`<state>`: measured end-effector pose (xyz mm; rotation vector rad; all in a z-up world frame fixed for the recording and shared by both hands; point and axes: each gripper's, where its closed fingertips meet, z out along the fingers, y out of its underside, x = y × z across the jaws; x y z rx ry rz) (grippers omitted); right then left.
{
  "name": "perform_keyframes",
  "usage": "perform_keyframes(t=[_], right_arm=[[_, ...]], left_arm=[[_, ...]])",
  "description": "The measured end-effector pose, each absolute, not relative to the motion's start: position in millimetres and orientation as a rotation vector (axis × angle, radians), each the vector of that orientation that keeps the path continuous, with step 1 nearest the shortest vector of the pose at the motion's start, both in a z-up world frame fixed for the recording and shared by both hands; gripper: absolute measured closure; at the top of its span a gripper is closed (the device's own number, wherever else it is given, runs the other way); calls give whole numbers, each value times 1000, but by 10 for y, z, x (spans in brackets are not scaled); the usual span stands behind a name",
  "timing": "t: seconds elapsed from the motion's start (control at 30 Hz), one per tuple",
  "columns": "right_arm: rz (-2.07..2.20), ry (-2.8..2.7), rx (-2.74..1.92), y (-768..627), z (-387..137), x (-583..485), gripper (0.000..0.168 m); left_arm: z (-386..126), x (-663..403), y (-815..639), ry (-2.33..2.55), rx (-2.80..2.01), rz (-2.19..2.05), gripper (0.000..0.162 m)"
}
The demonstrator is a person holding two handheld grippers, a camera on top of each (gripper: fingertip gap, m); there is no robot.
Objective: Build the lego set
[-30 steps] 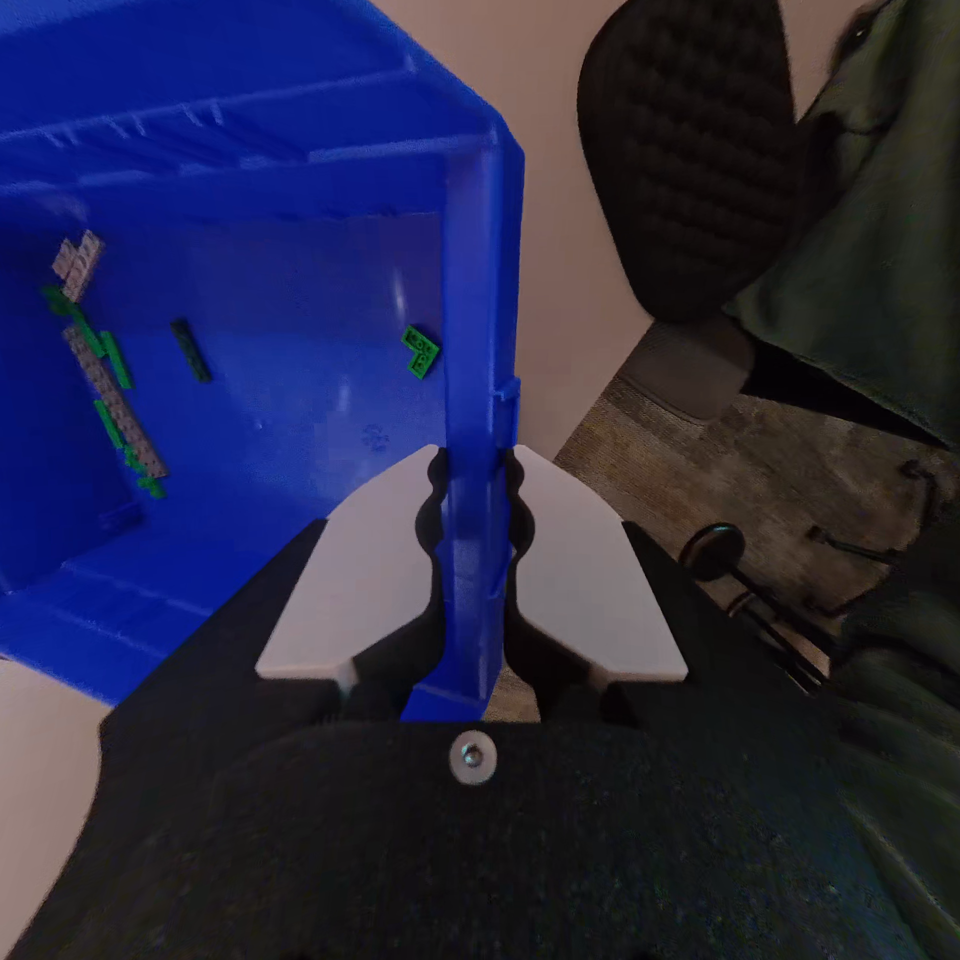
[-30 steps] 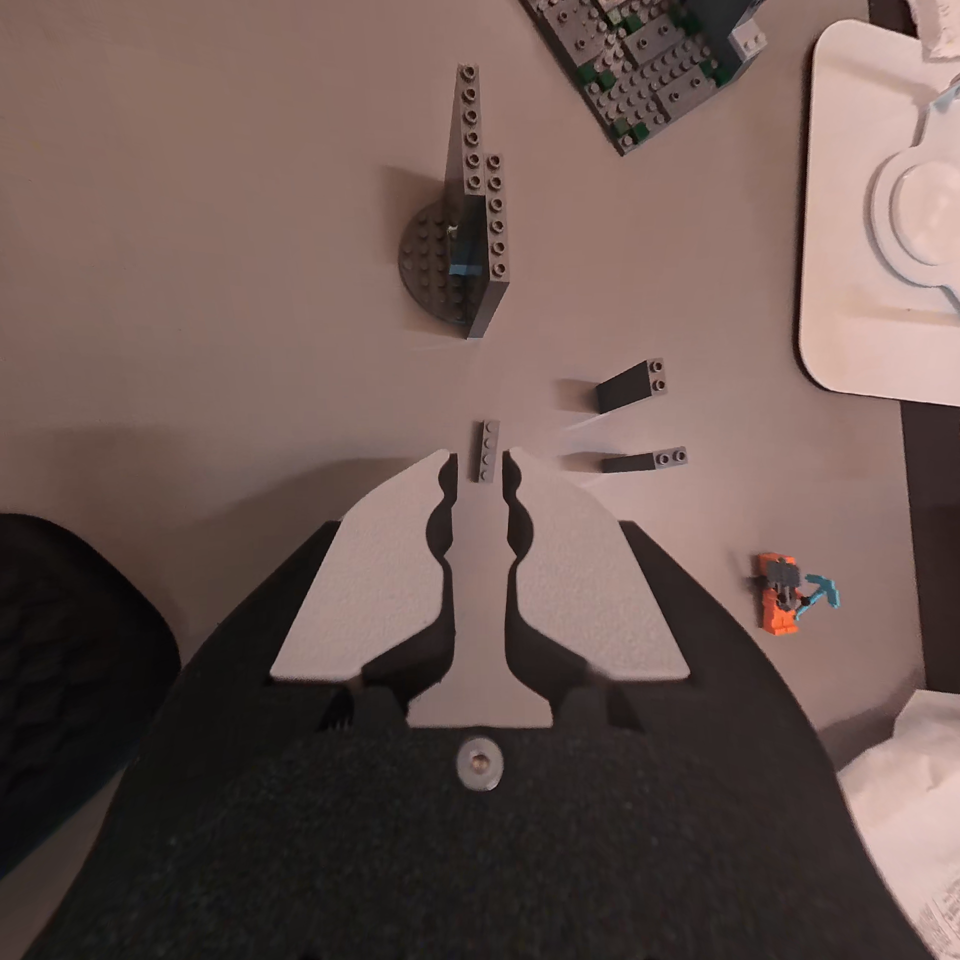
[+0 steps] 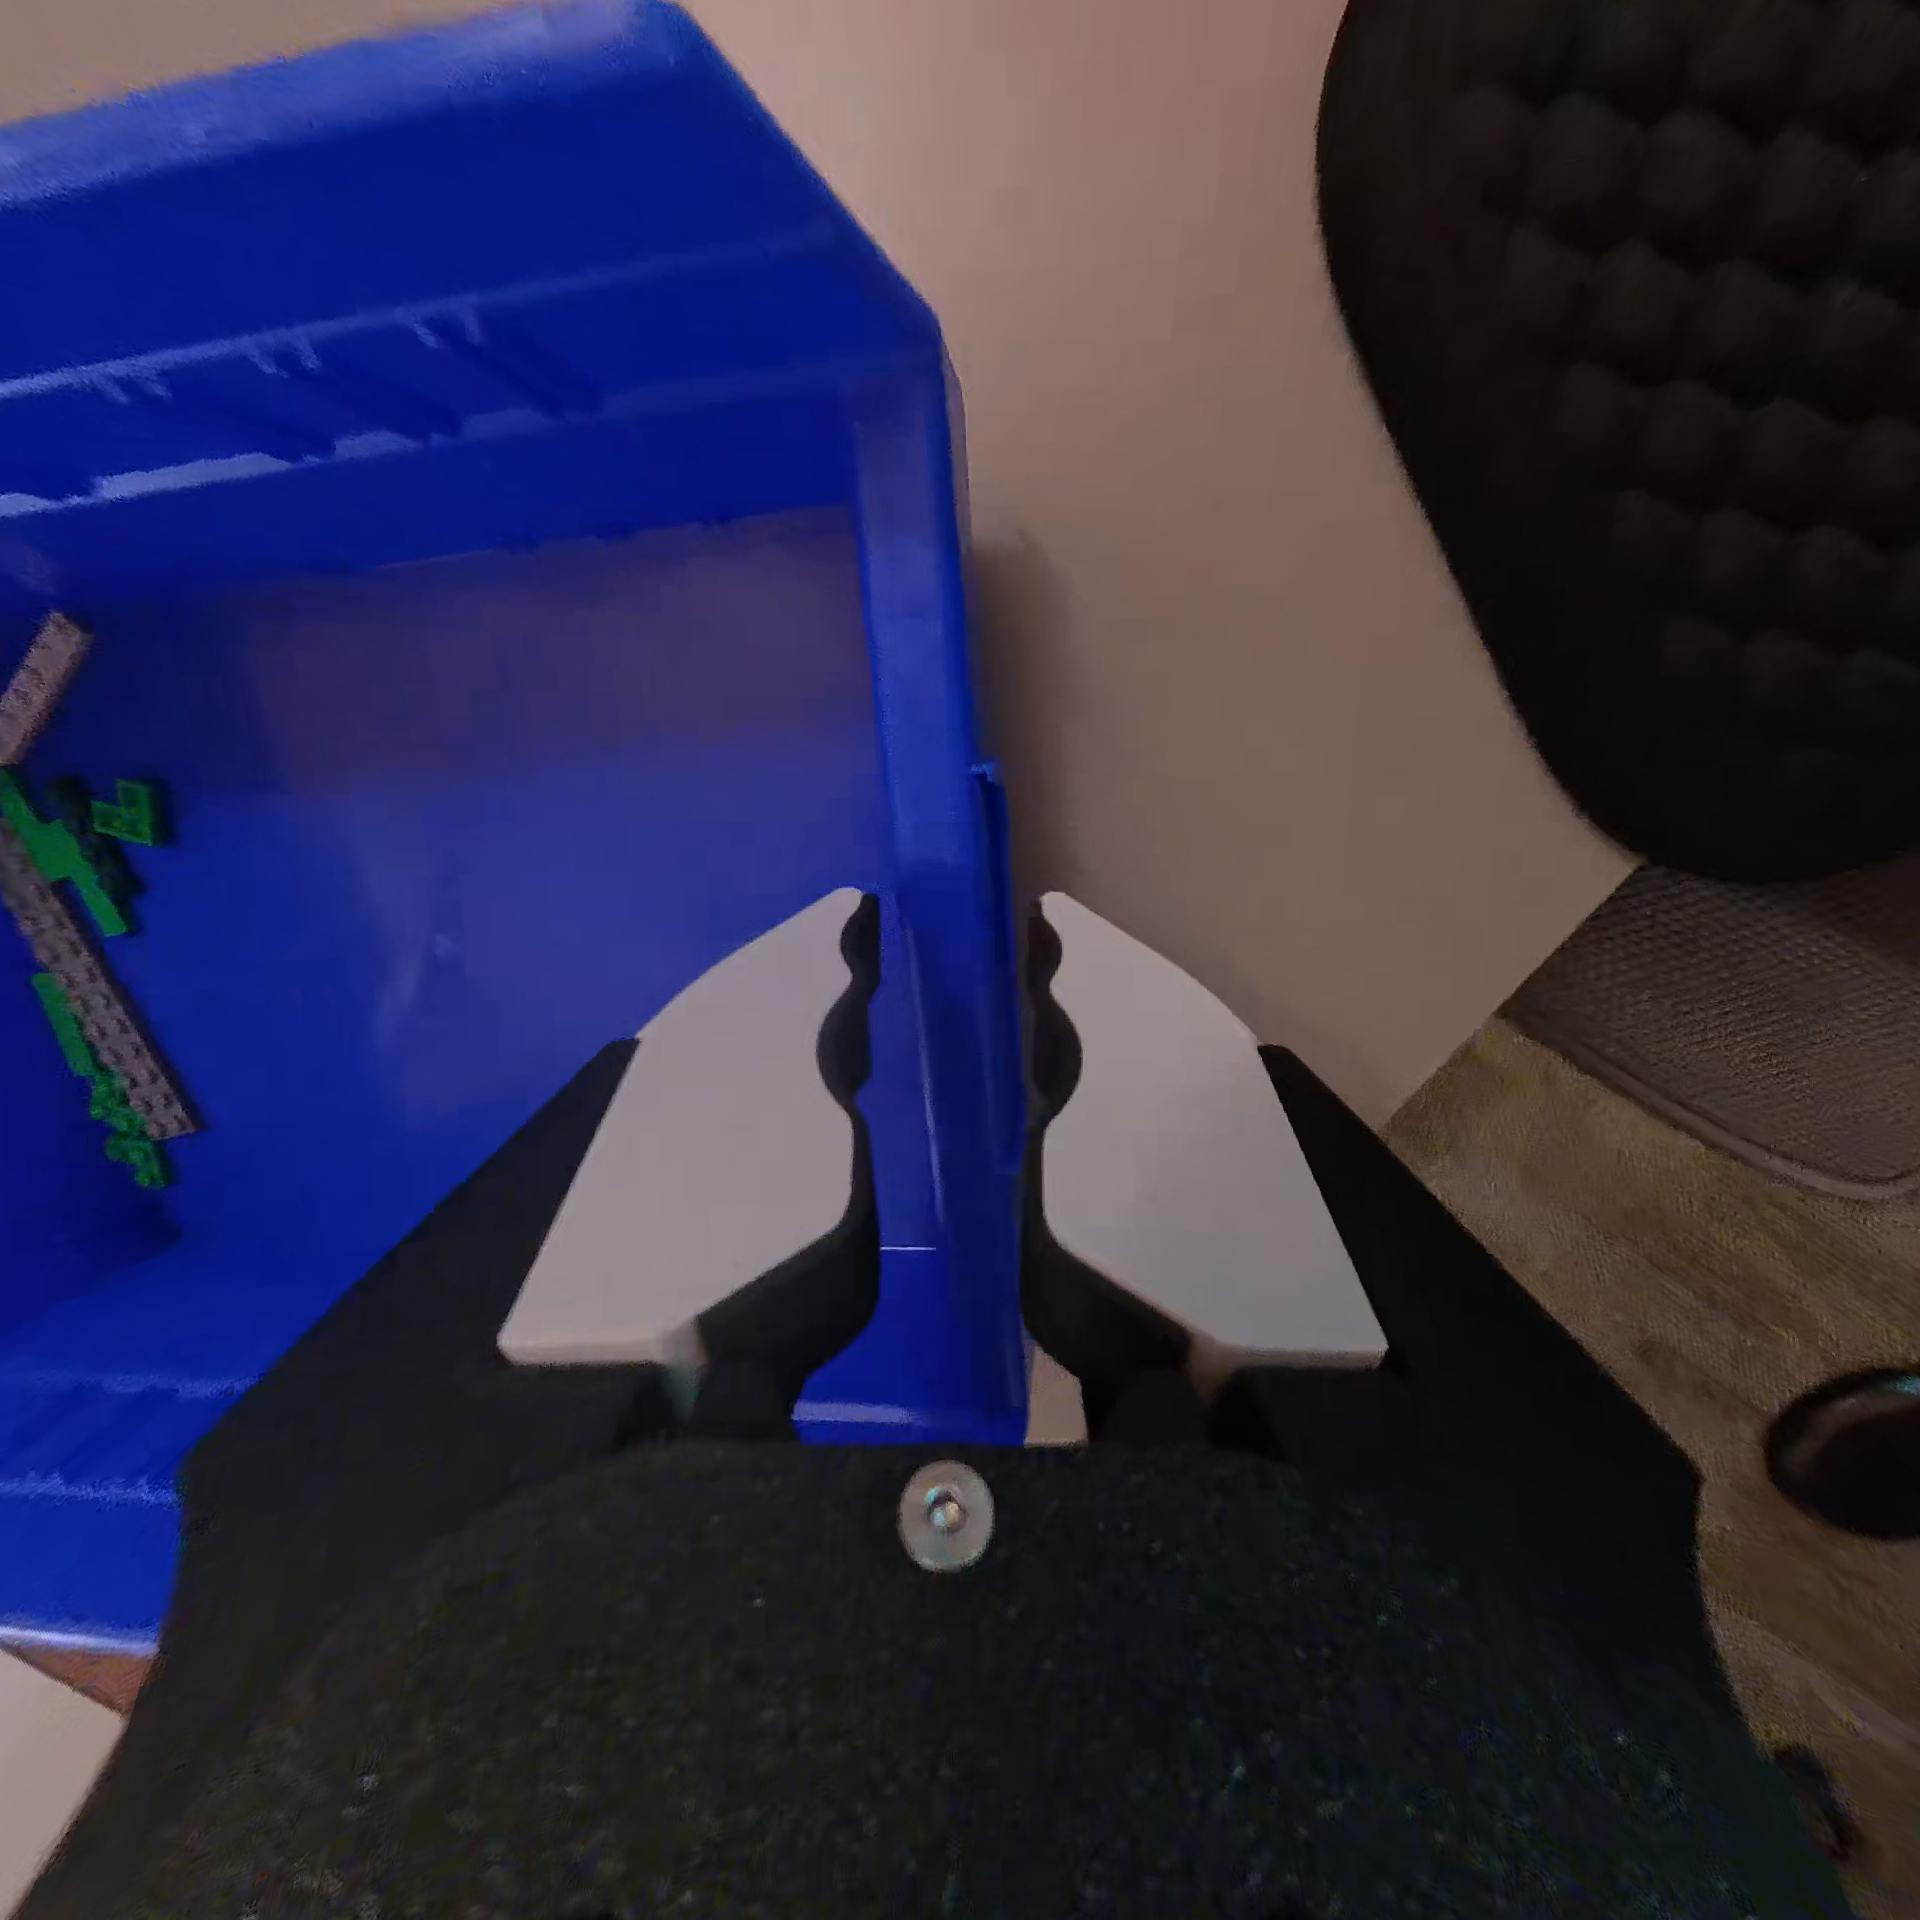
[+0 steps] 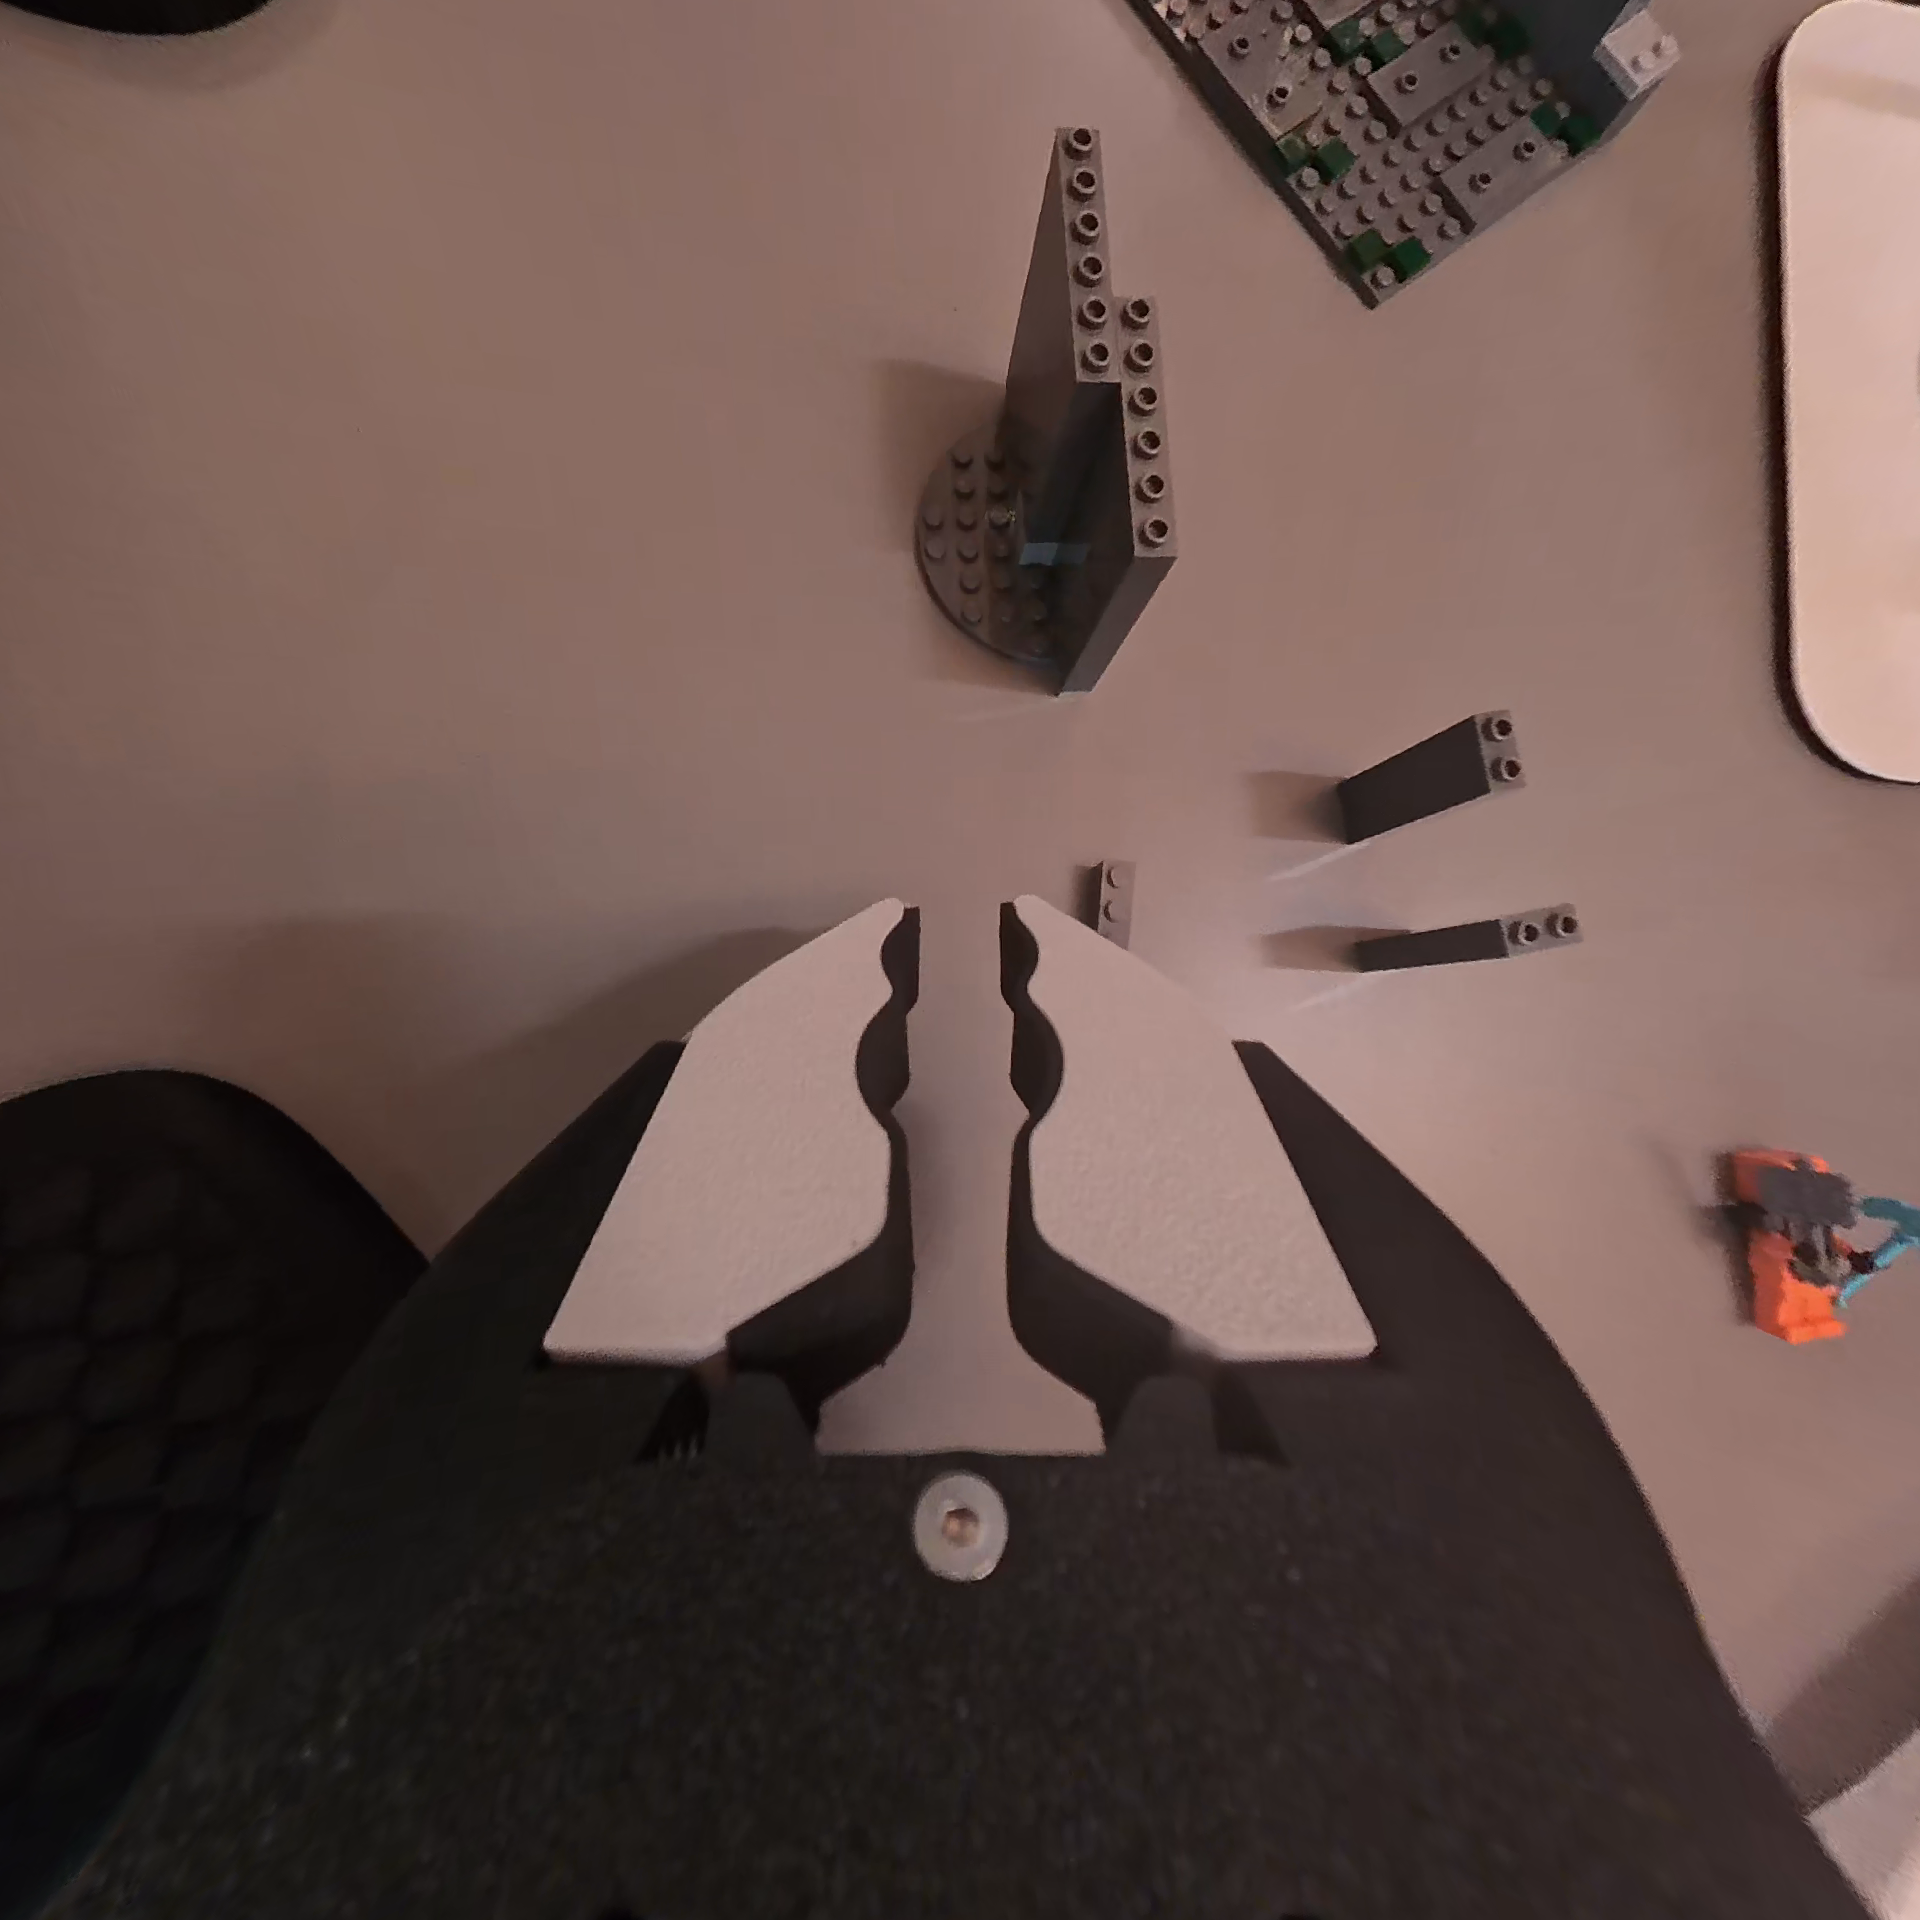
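a: lego set: the left gripper (image 3: 951, 904) is clamped on the bin (image 3: 499, 727) wall, one finger inside, one outside. the right gripper (image 4: 959, 909) has its jaws a little apart with nothing between them, hanging over the table (image 4: 468, 416).

b: so the bin is what's in hand?

a: looks that way. it's tilted, and the loose pieces (image 3: 78, 935), grey and green, lie bunched at its far left side. my guess is it's being tipped or shifted to bring them within reach. keep the squeeze firm on that thin wall and move it slowly, or the pieces will slide and scatter.

b: and the right side?

a: a small grey plate (image 4: 1112, 899) lies just beside its right fingertip, not between the fingers. to take it, i'd shift right until the plate sits centred in the gap, then close across its narrow side.

b: farther out?

a: two dark bricks (image 4: 1429, 795), then the tall grey wall (image 4: 1091, 436) on its round base, and the baseplate (image 4: 1392, 125) at the top edge. an orange figure (image 4: 1782, 1262) lies off right. come down straight so nothing gets knocked.
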<state>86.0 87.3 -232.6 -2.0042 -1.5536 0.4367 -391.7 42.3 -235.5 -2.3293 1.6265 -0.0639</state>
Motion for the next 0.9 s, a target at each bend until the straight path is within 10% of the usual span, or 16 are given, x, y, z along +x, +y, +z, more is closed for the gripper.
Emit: perform_keyframes(t=[0.03,0.3,0.9], right_arm=[[442,-1544,-2005,874,-2321,858,154],[486,-1405,-1954,851,-2116,818,154],[523,-953,-1733,861,-1754,456,166]], left_arm=[[-2270,-3889,424,1578,-2309,-95,134],[-1427,-3098,467,1153,-1856,-360,152],[-1455,-717,1408,891,-1590,-666,162]])
